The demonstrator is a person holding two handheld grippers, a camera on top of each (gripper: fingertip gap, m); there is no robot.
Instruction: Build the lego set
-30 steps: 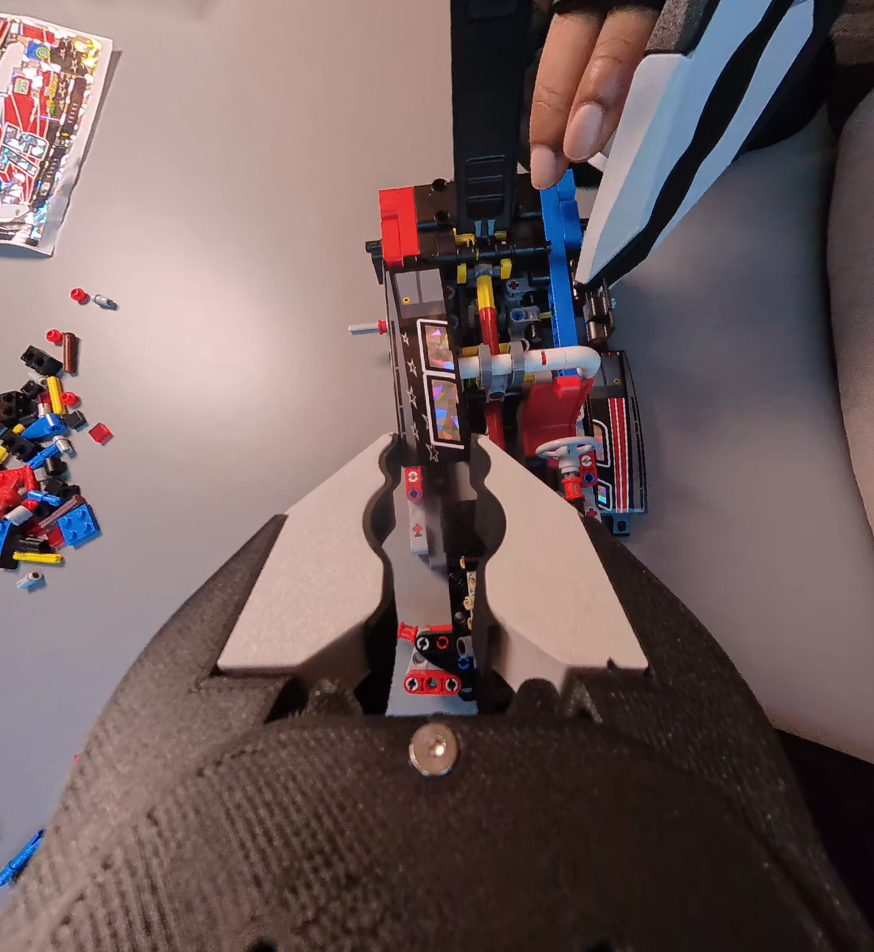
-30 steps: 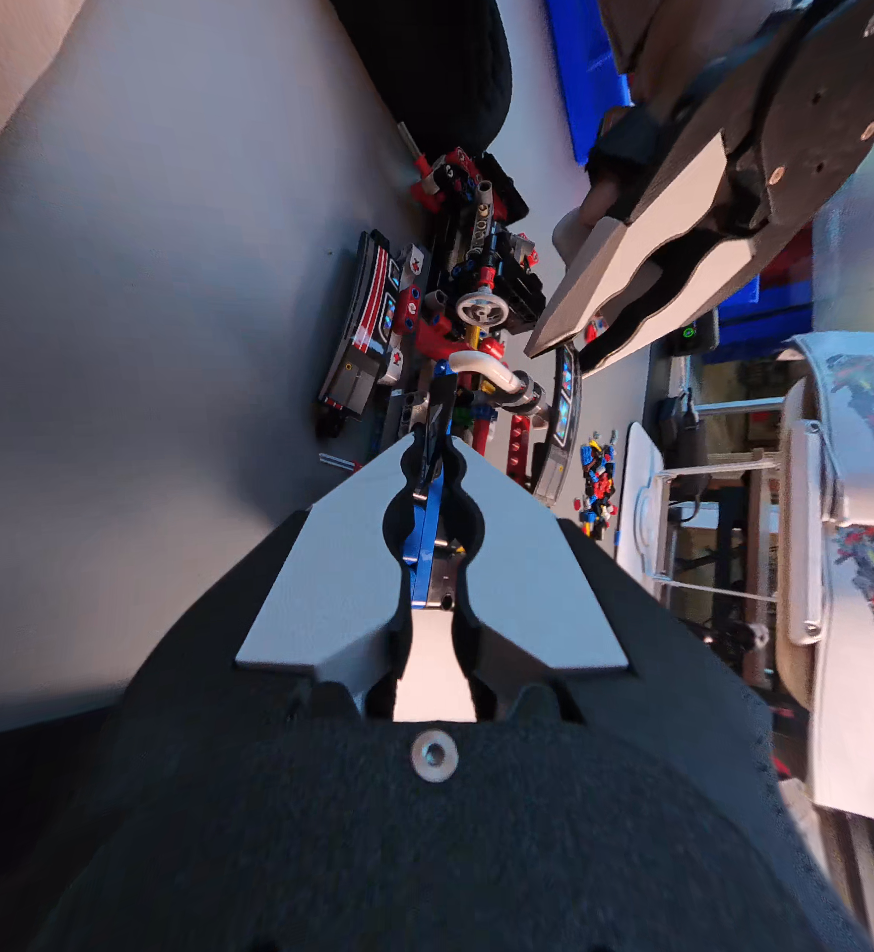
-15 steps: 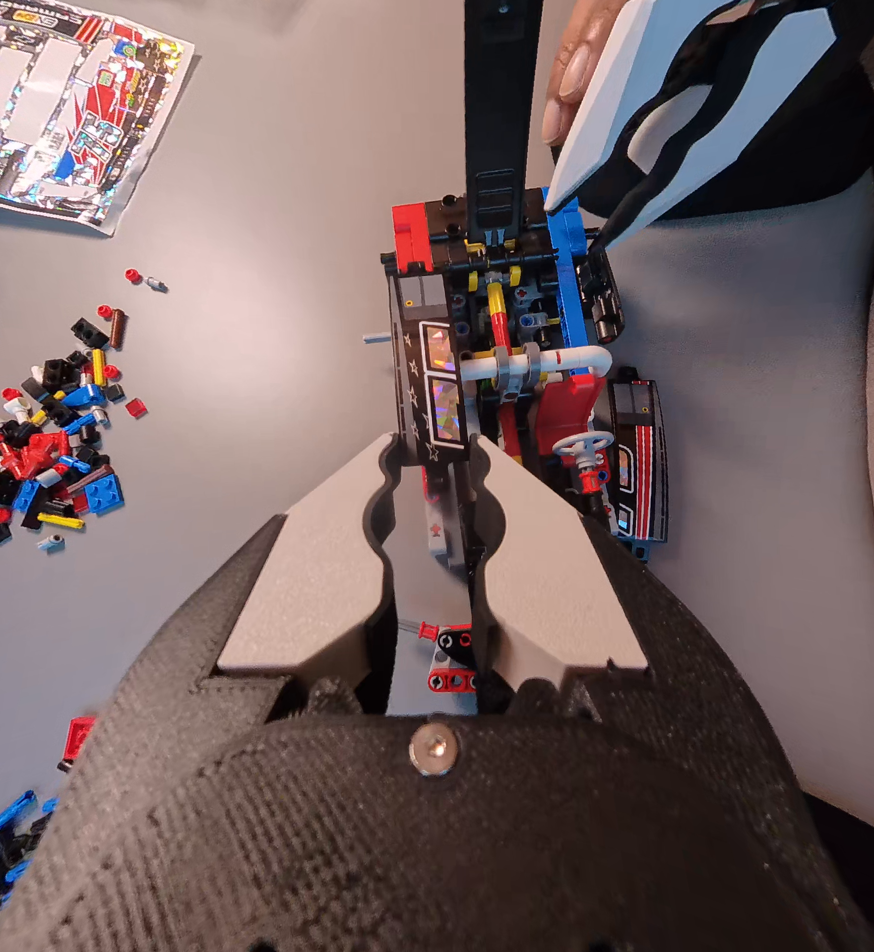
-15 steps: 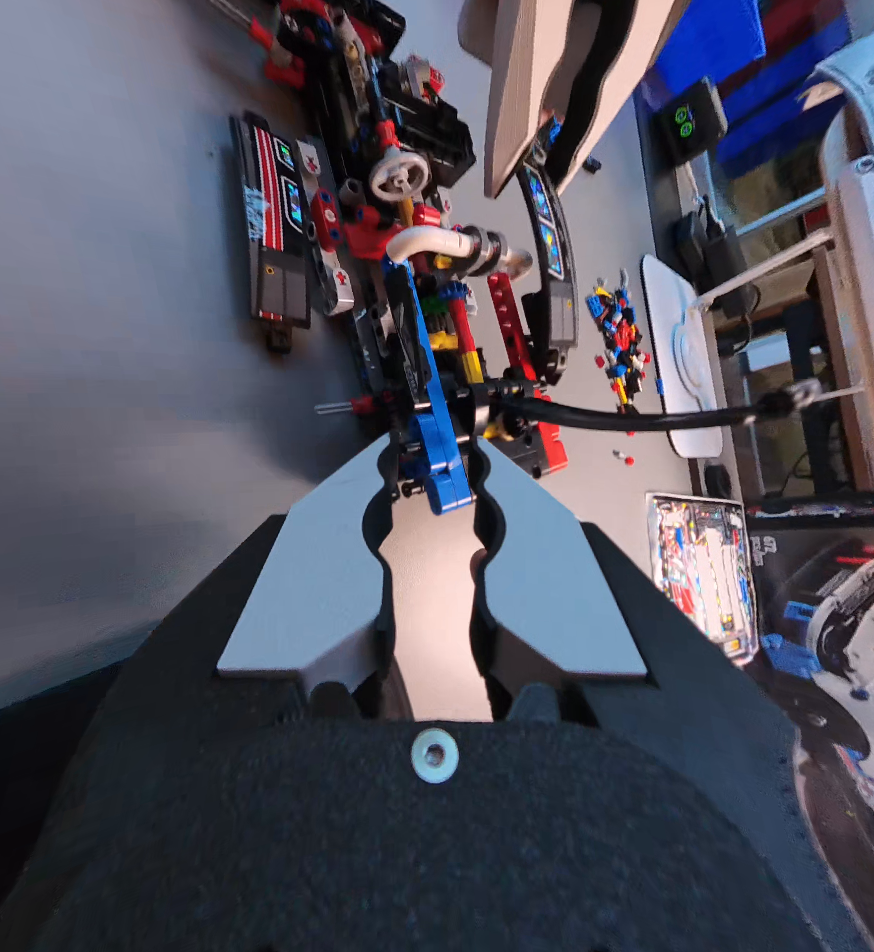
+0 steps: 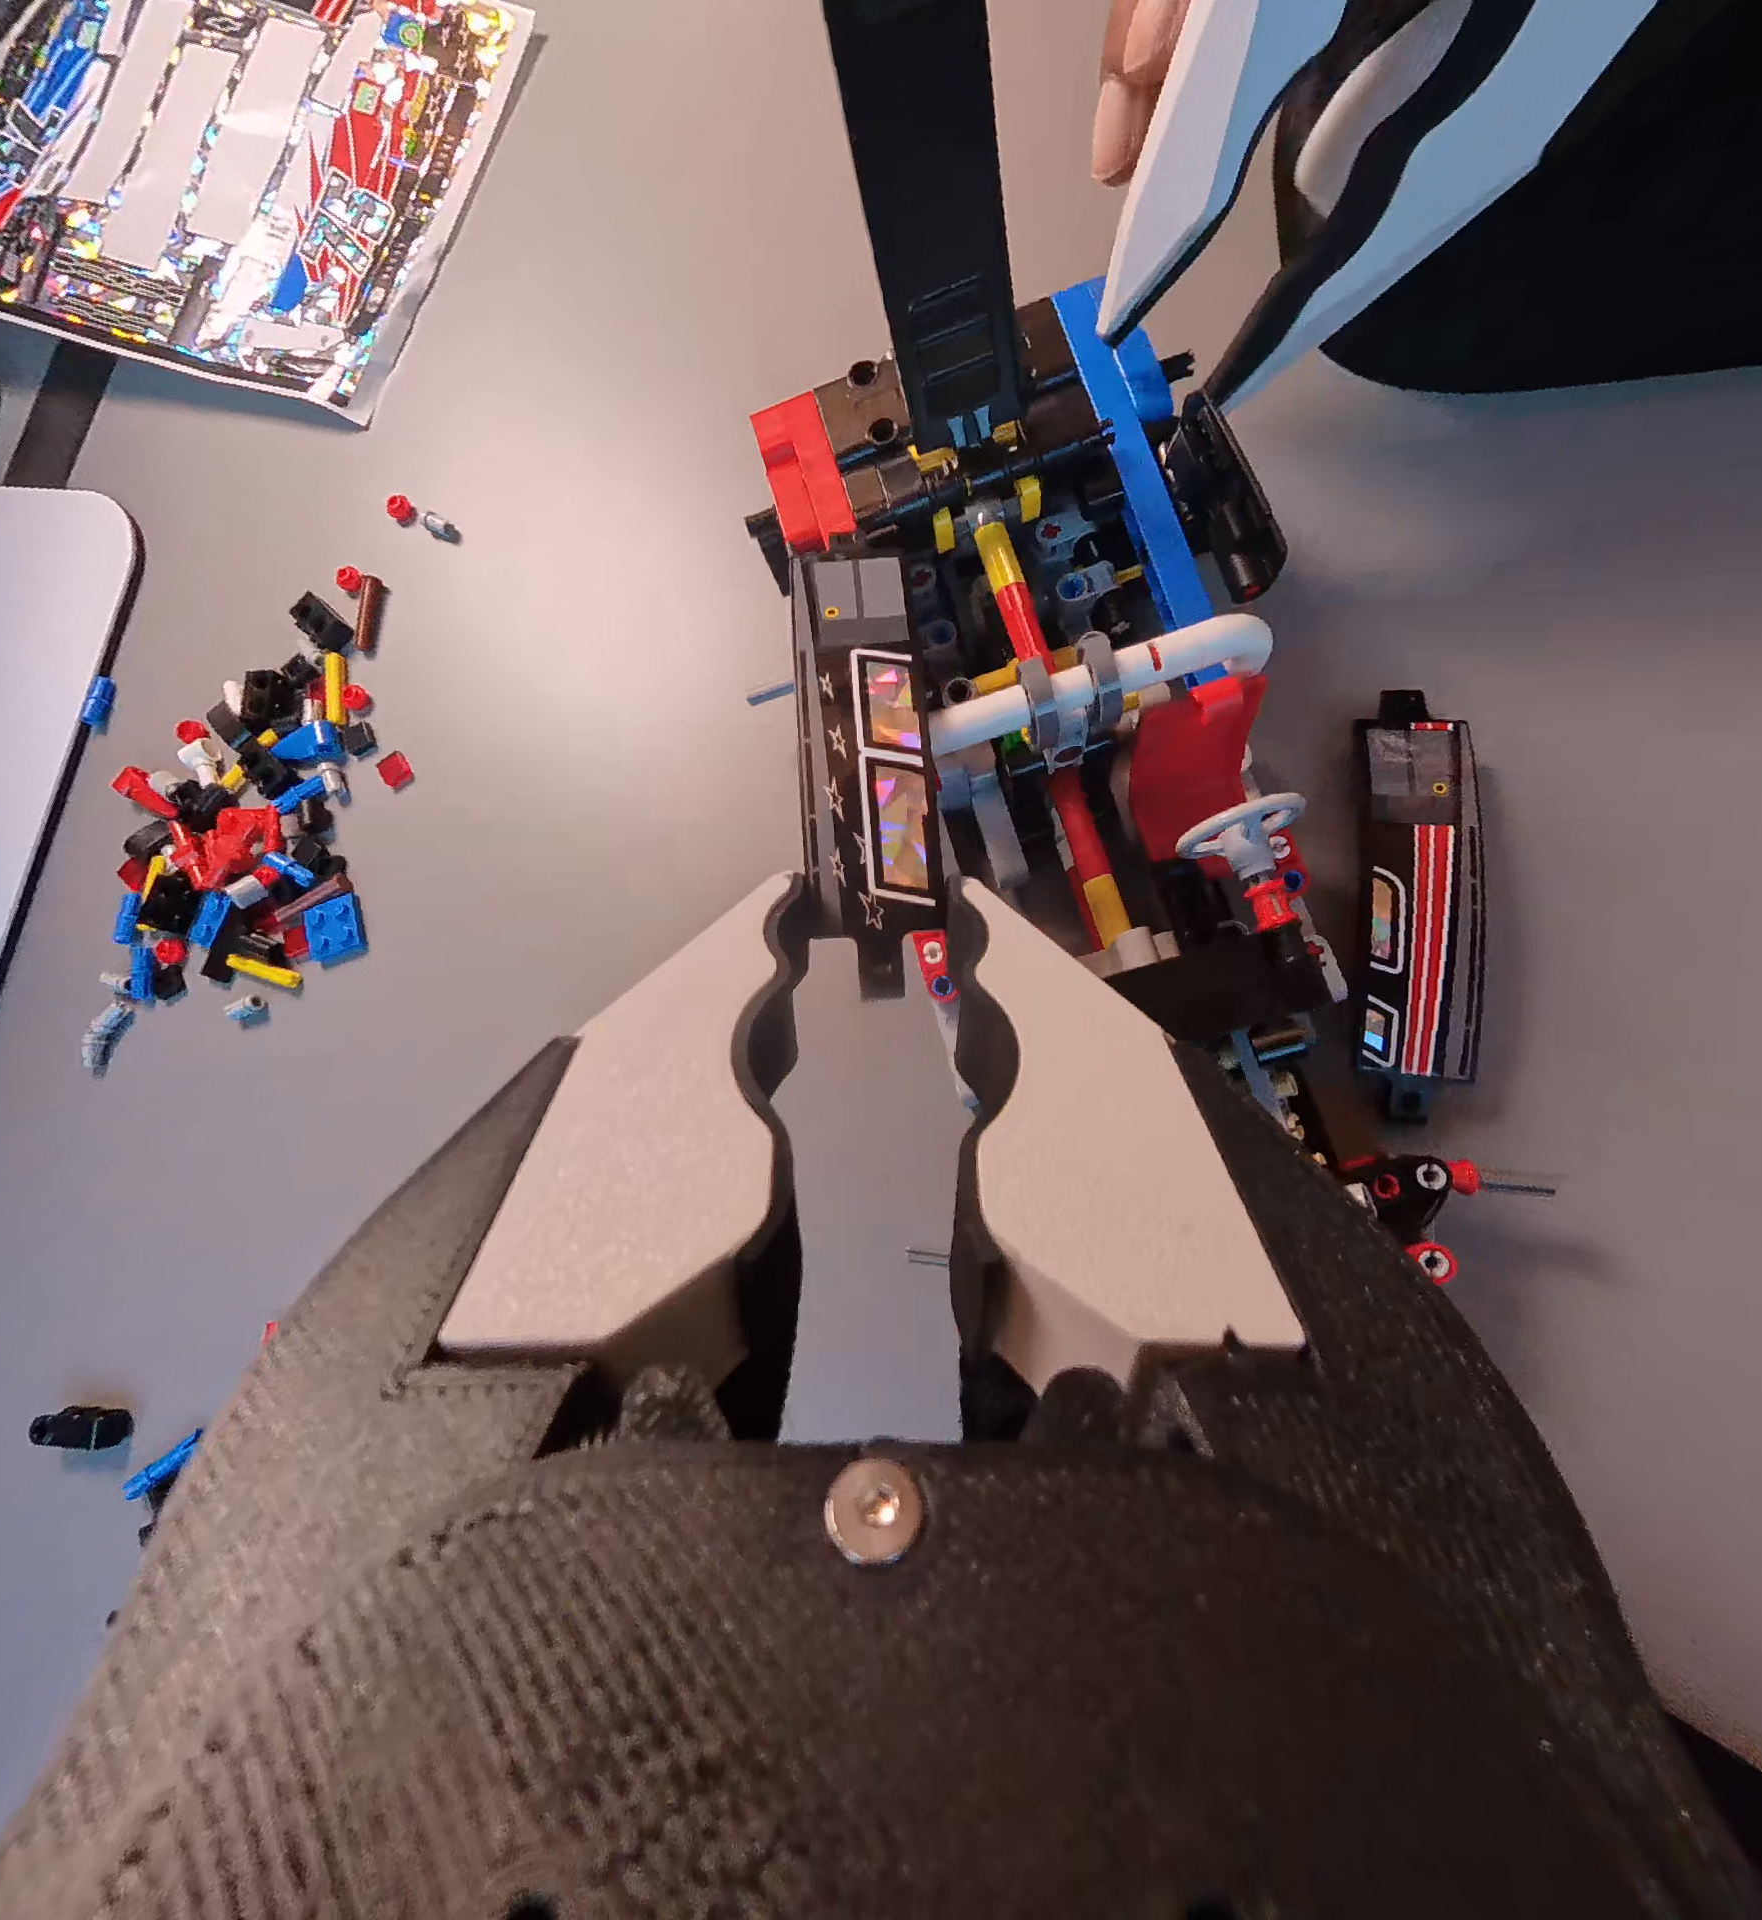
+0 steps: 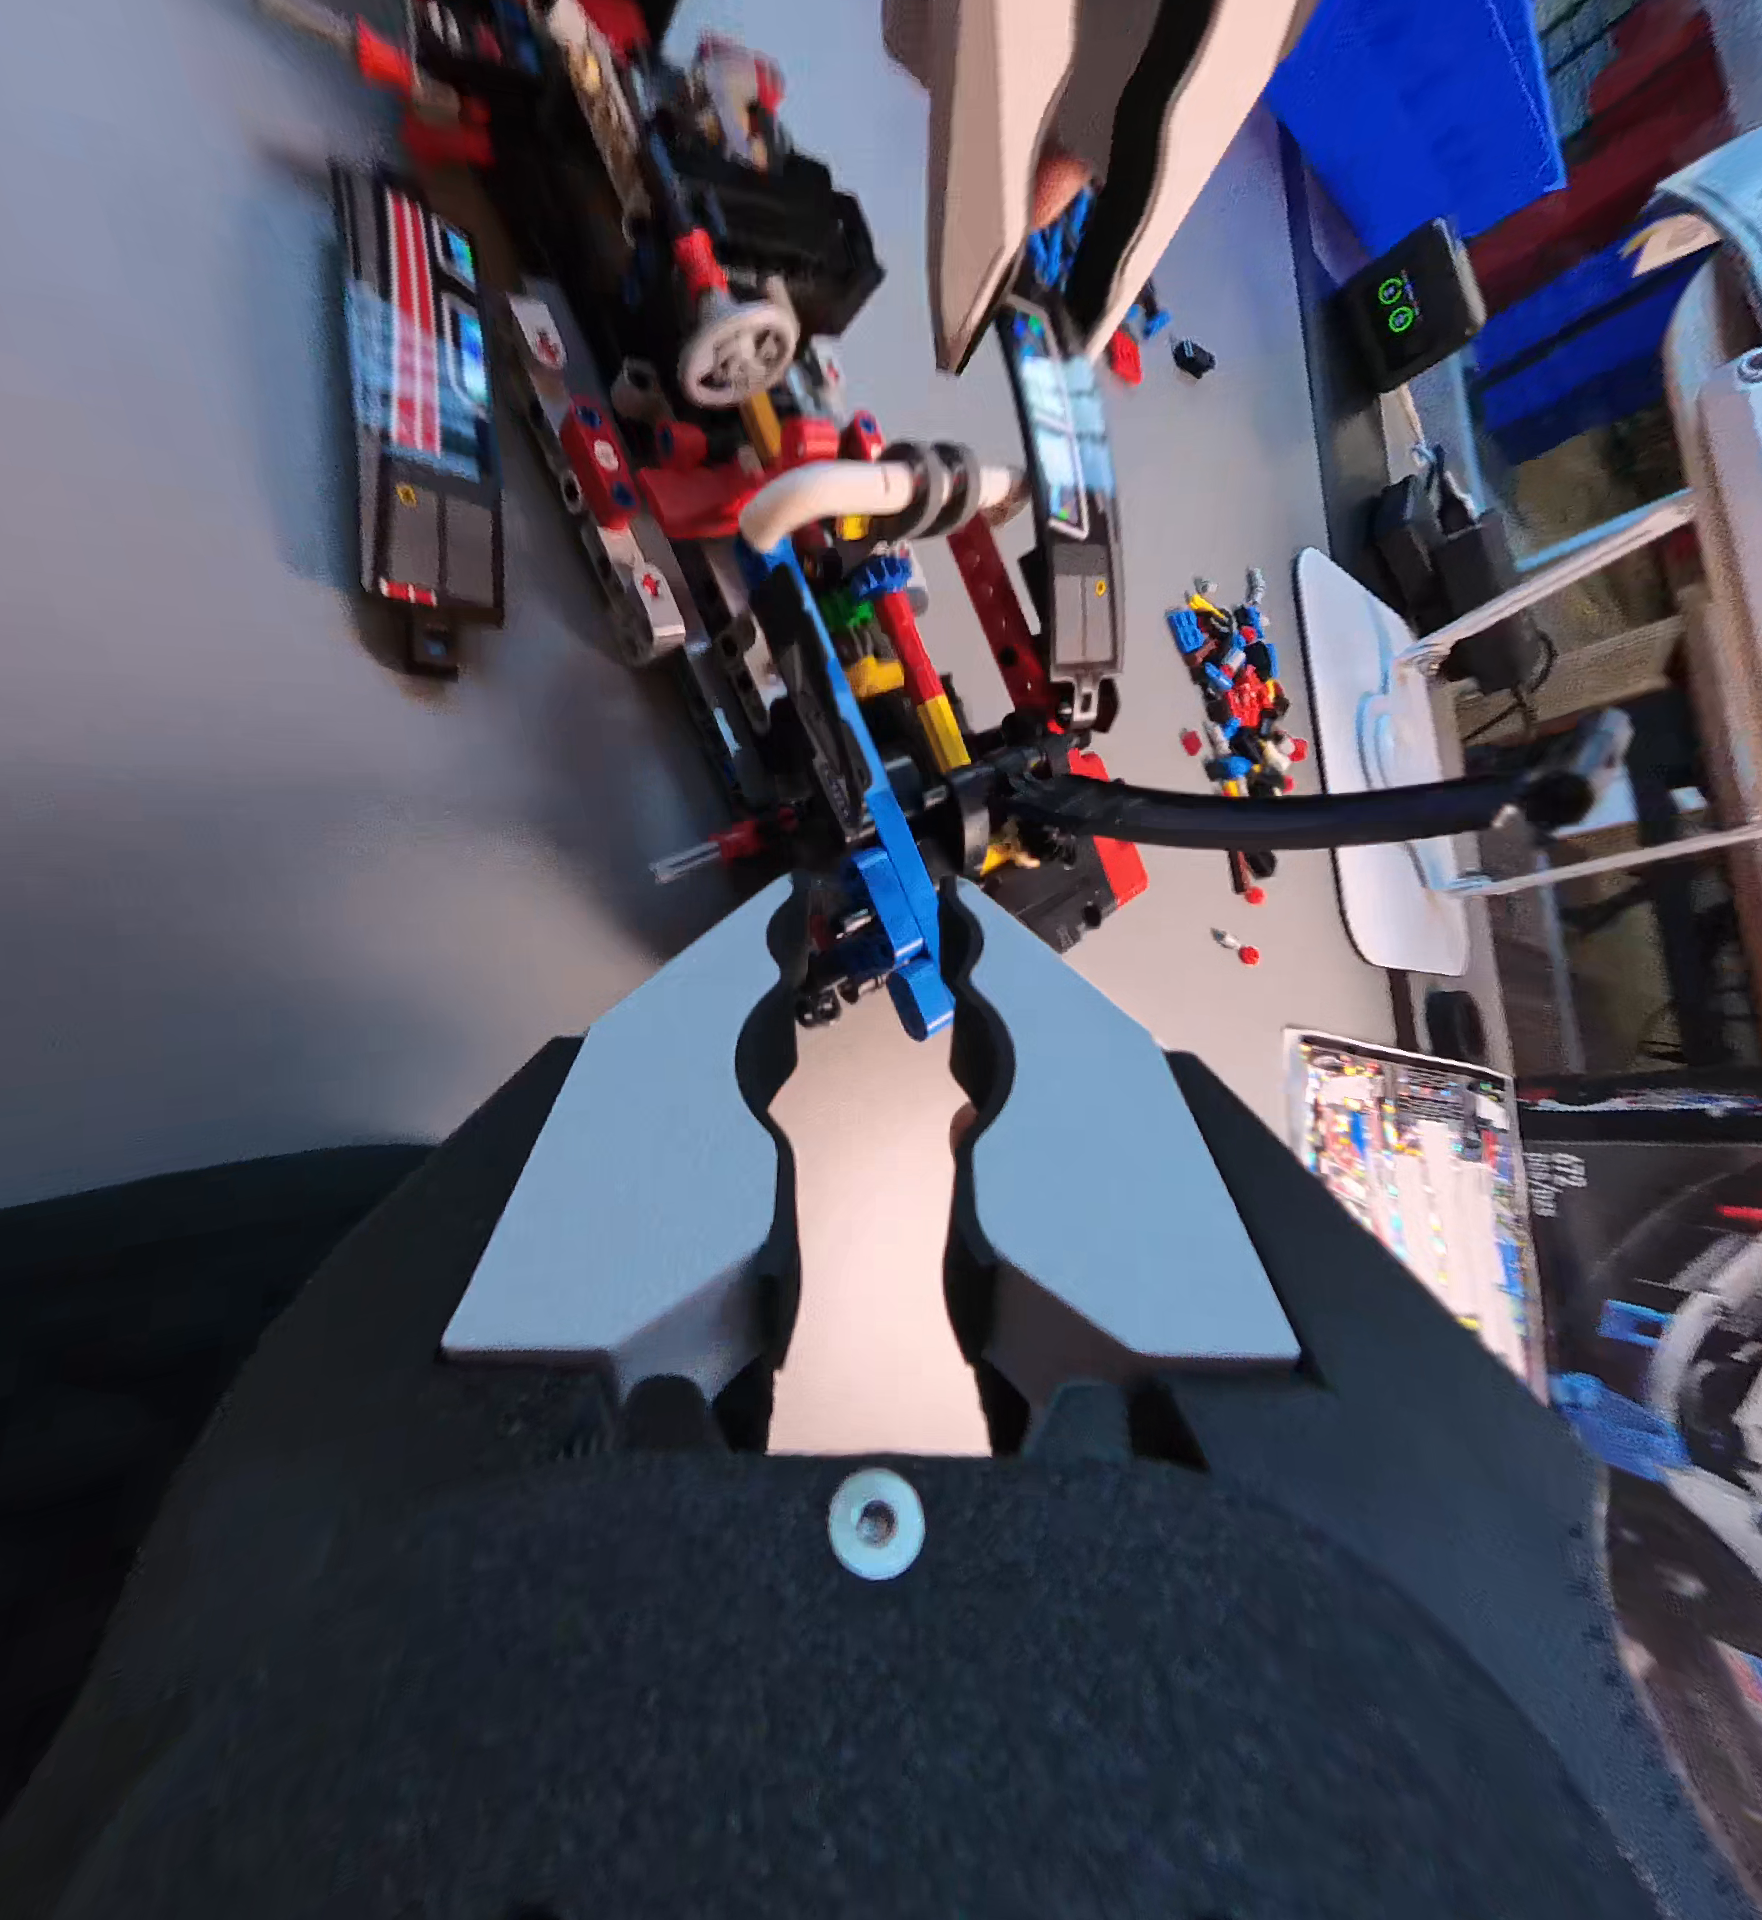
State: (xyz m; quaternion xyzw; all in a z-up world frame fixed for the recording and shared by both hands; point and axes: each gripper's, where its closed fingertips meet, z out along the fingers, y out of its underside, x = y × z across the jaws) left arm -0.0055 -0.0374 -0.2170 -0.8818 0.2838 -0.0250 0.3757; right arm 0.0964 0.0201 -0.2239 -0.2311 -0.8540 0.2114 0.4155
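Observation:
The half-built Lego car [image 5: 1043, 675] lies on the grey table, with a red seat, a white pipe, a blue side beam and a long black strip [image 5: 929, 156] sticking out of its far end. My left gripper [image 5: 877, 914] is open, and the tip of the car's black starred panel lies loosely between its fingertips. My right gripper [image 5: 1163, 358] hangs open over the blue beam at the far end. In the right wrist view the right gripper [image 6: 866, 914] is open with the blue beam end [image 6: 908, 956] between its tips. The car [image 6: 835, 582] and the left gripper [image 6: 1022, 343] lie beyond it.
A loose black striped side panel [image 5: 1417, 894] lies right of the car. A pile of small loose pieces [image 5: 243, 831] lies to the left, beside a white pad [image 5: 4, 727]. A shiny sticker sheet [image 5: 212, 177] lies far left. The set's box [image 6: 1687, 1299] shows in the right wrist view. Tip to tip, the grippers are about 12 cm apart.
Both grippers have opened wider and drawn back from the car. The right one has let go of the blue beam, and the left one has let go of the car's near end.

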